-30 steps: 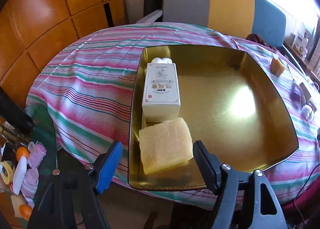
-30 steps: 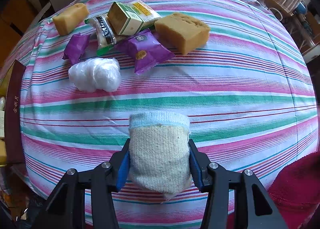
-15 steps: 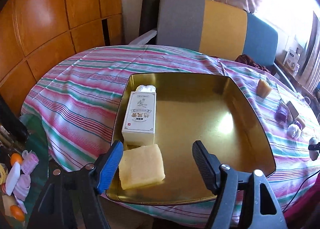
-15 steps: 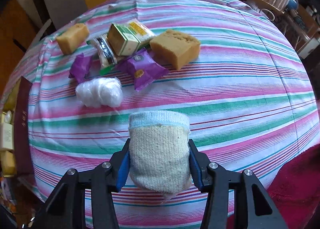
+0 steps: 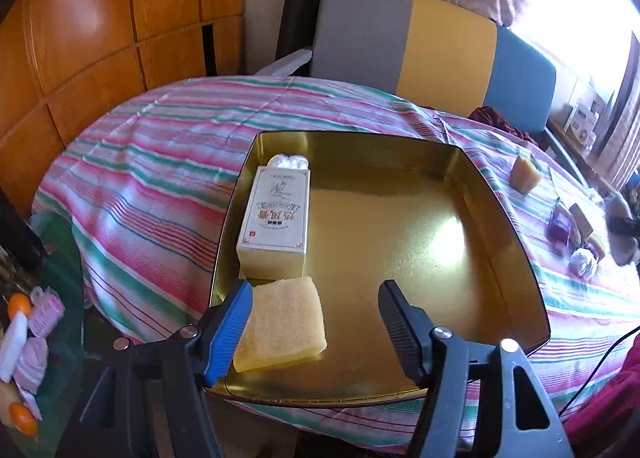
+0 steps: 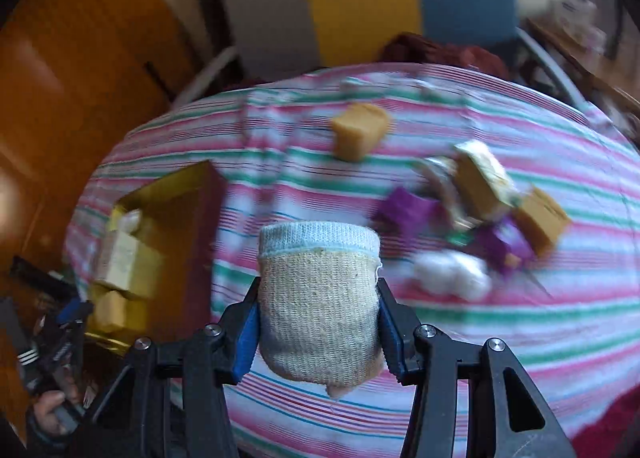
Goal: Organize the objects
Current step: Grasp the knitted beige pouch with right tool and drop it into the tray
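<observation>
- Your right hand-held gripper [image 6: 318, 322] was clamped on the knitted pouch [image 6: 318, 298], carried in the air above the striped surface [image 6: 480, 338], with the gold tray [image 6: 188, 194] off to its left.
- Your left hand-held gripper [image 5: 316, 322] held nothing; its jaws were closing, hovering over the tray's near edge, where the yellow sponge [image 5: 286, 324] lay beside the white box [image 5: 276, 218].
- The right view was badly smeared, so I'd judge a fast swing could loosen the soft pouch, which bulges past the pads.
- The pouch could catch on the tray's raised wall if brought in too low.
- The left jaws sat close above the sponge and might nudge it, or block the drop spot.
</observation>
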`<control>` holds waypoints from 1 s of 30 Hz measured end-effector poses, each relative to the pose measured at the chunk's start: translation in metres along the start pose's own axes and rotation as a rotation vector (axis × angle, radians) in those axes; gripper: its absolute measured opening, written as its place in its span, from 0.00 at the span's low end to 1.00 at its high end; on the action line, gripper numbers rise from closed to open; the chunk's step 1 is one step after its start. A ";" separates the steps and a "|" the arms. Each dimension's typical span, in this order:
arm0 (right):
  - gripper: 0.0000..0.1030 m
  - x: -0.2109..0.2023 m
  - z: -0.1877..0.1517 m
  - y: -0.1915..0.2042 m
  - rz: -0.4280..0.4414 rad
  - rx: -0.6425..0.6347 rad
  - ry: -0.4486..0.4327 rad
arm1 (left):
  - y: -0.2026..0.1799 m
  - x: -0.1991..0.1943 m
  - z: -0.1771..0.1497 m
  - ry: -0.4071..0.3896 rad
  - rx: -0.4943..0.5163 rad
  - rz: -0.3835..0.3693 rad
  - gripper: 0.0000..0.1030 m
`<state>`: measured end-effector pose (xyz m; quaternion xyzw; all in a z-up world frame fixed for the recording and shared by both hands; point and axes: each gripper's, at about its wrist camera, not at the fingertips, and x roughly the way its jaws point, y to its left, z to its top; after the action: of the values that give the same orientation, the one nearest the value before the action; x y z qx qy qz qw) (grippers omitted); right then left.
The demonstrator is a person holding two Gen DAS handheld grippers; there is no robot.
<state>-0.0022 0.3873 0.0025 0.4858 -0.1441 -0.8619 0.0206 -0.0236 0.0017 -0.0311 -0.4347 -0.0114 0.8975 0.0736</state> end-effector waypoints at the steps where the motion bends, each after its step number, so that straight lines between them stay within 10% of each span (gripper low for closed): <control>1: 0.50 0.006 0.006 0.016 0.034 -0.021 0.002 | 0.003 0.000 0.000 0.002 -0.009 -0.005 0.64; 17: 0.51 0.173 0.061 0.213 0.233 -0.099 0.233 | 0.042 0.001 -0.001 -0.011 -0.094 -0.035 0.57; 30: 0.60 0.239 0.076 0.257 0.240 -0.070 0.272 | 0.063 0.012 -0.002 0.016 -0.160 -0.026 0.55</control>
<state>-0.2187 0.1161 -0.0899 0.5762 -0.1666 -0.7841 0.1595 -0.0370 -0.0592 -0.0476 -0.4464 -0.0882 0.8891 0.0503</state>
